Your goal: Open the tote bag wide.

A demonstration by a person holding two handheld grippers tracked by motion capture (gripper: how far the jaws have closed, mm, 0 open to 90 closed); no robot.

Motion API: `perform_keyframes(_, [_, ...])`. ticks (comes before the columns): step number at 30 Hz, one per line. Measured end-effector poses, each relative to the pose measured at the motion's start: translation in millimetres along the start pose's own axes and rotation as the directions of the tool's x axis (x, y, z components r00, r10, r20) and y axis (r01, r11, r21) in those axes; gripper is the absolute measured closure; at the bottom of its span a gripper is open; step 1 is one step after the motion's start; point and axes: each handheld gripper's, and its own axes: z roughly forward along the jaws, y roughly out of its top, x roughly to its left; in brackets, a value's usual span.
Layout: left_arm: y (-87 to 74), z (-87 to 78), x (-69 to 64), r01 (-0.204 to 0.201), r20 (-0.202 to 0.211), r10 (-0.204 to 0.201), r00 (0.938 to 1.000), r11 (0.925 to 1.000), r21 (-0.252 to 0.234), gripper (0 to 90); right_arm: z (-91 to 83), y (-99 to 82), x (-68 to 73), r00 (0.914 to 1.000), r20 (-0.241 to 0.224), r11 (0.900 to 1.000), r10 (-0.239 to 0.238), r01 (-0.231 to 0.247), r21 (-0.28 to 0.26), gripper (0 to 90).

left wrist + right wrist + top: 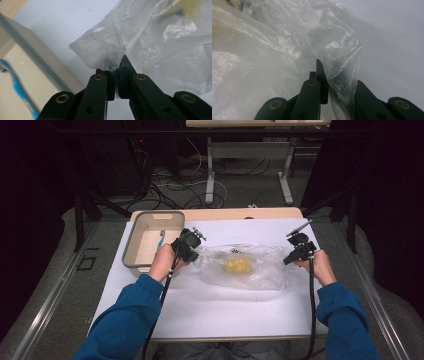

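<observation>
Grippers: two, one in each hand; left gripper at the bag's left end, right gripper at its right end.
Bags: one clear plastic bag, lying on the white sheet between the two grippers, just right of the bin.
Bag contents: one yellow item near the middle, blurred through the film; what it is cannot be told.
Bins: one grey bin, at the sheet's left edge, beside the left hand.
Toothbrushes: one blue toothbrush, lying inside the bin.
Left jaws: closed almost fully, pinching a gathered fold at the bag's corner.
Right jaws: closed almost fully, with bag film clamped between them.
High view: gives the full layout, both blue sleeves, the right hand and the cables; the pinch points are too small to read there.
Left gripper view: gives the bag fold at the jaw tips, plus the bin wall and toothbrush at left.
Right gripper view: gives the bag film draped over the right-hand jaw and bare sheet beyond.
</observation>
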Motion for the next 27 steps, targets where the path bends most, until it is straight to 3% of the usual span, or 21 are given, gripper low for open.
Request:
perform_keyframes(1, [-1.7,2.7,-3.0,0.013,0.010,-0.013,0.9999,0.9999,-0.008,87.5,3.1,-1.0,-0.4,1.0000,0.001,1.0000,0.001,-0.001,0.000,86.9])
perform_keyframes(3, [-4.7,5.5,-7.9,0.007,0.000,-0.007,1.0000,0.9999,-0.013,87.5,6.8,-1.9,0.8,1.0000,0.007,0.9997,-0.002,0.001,0.024,86.9])
perform_keyframes(7, [-11.4,11.8,-19.8,-0.018,-0.013,0.018,0.9998,0.9997,-0.013,87.6,10.5,-4.4,2.2,0.9998,0.019,0.9997,0.001,-0.001,0.022,87.0])
perform_keyframes(8, [-13.2,13.1,-22.3,-0.022,-0.007,0.022,0.9997,0.9996,-0.018,87.6,12.8,-6.7,0.9,1.0000,-0.003,0.9998,0.000,0.000,-0.018,87.1])
perform_keyframes(9, [-15.1,14.3,-25.3,-0.033,-0.025,0.032,0.9992,0.9994,-0.014,87.6,10.8,-6.6,0.8,0.9999,0.014,0.9999,0.000,0.000,0.015,87.1])
perform_keyframes(12, [-19.1,17.5,-29.4,-0.038,-0.034,0.038,0.9987,0.9991,-0.016,88.0,11.3,-8.7,-0.4,0.9998,0.020,1.0000,0.000,0.000,0.004,87.3])
perform_keyframes(13, [-22.8,20.3,-33.9,-0.049,-0.066,0.048,0.9967,0.9987,-0.016,88.2,10.6,-9.8,-1.2,0.9994,0.034,0.9998,0.006,-0.007,0.019,87.5])
perform_keyframes(18, [-36.2,31.7,-38.4,-0.050,-0.059,0.049,0.9970,0.9987,-0.008,88.7,9.4,-11.8,-3.7,0.9987,0.050,0.9991,0.011,-0.013,0.042,88.1])
perform_keyframes(19, [-39.3,34.5,-39.4,-0.051,-0.051,0.051,0.9974,0.9987,-0.007,88.7,10.6,-13.4,-3.8,0.9985,0.045,0.9993,0.029,-0.030,0.021,88.3])
perform_keyframes(24, [-49.5,44.4,-43.3,-0.048,-0.043,0.048,0.9980,0.9988,-0.005,88.9,10.2,-15.8,-4.4,0.9982,0.055,0.9994,0.024,-0.025,0.023,88.7])
perform_keyframes(27, [-51.0,45.6,-41.4,-0.040,-0.040,0.039,0.9984,0.9988,-0.028,88.1,9.3,-15.7,-1.2,0.9985,0.054,0.9997,-0.001,0.000,0.024,85.5])
